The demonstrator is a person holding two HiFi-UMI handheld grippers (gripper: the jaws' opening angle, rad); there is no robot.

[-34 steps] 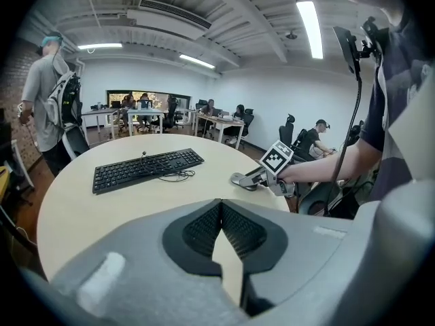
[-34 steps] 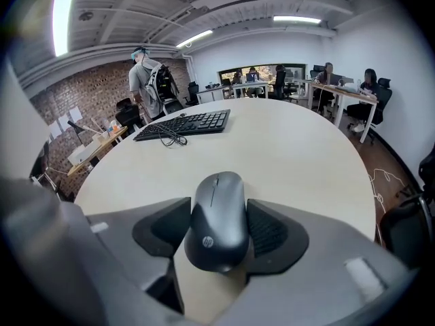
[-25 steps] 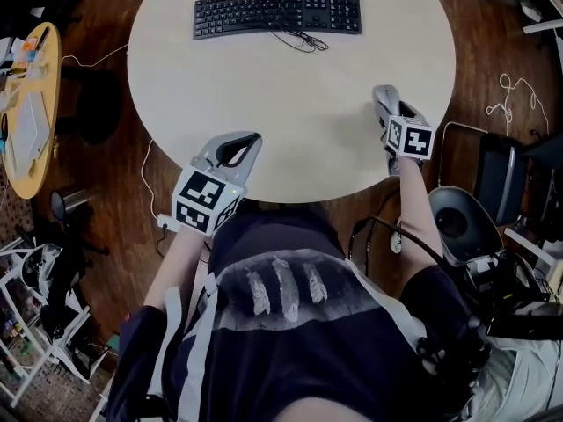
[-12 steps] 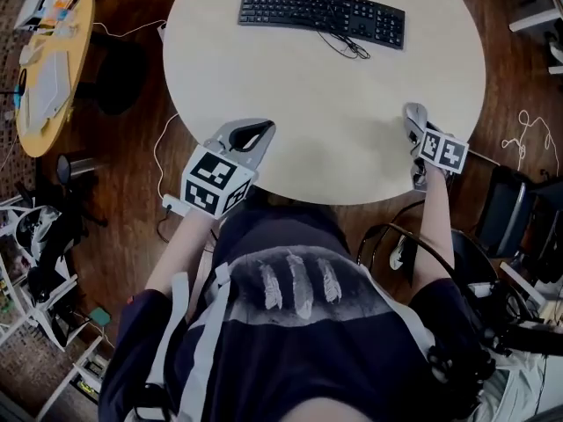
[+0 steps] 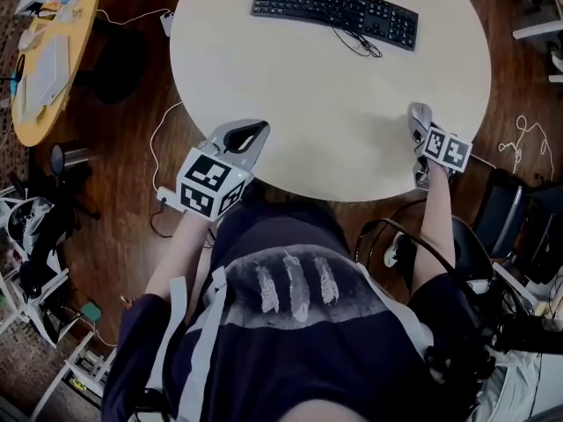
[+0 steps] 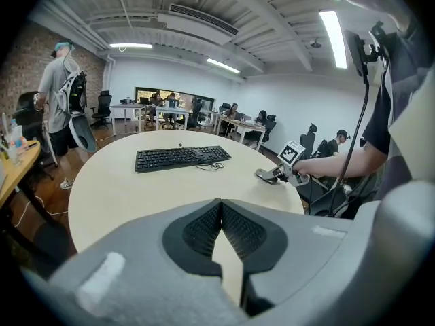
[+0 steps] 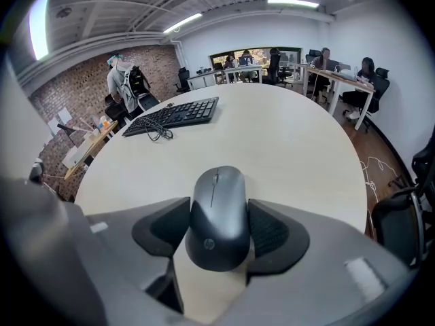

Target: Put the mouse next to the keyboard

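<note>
A black keyboard (image 5: 334, 11) with a coiled cable lies at the far side of the round cream table (image 5: 290, 86). My right gripper (image 5: 419, 114) is over the table's near right edge, shut on a dark grey mouse (image 7: 217, 216); both pads press on its sides. Whether the mouse rests on the table I cannot tell. The keyboard (image 7: 173, 115) lies well ahead and to the left of the mouse. My left gripper (image 5: 255, 130) hangs at the near left edge, shut and holding nothing. In its own view the pads (image 6: 204, 226) meet, with the keyboard (image 6: 180, 158) beyond.
A yellow round table (image 5: 40, 69) with clutter stands at the far left. White cables (image 5: 158, 148) trail on the wooden floor. A dark chair (image 5: 501, 205) stands on the right. A person (image 6: 61, 94) stands beyond the table's left side, and others sit at far desks.
My left gripper has drifted left along the table's near edge, still shut. My right gripper keeps its place with the mouse in it. The head view has shifted.
</note>
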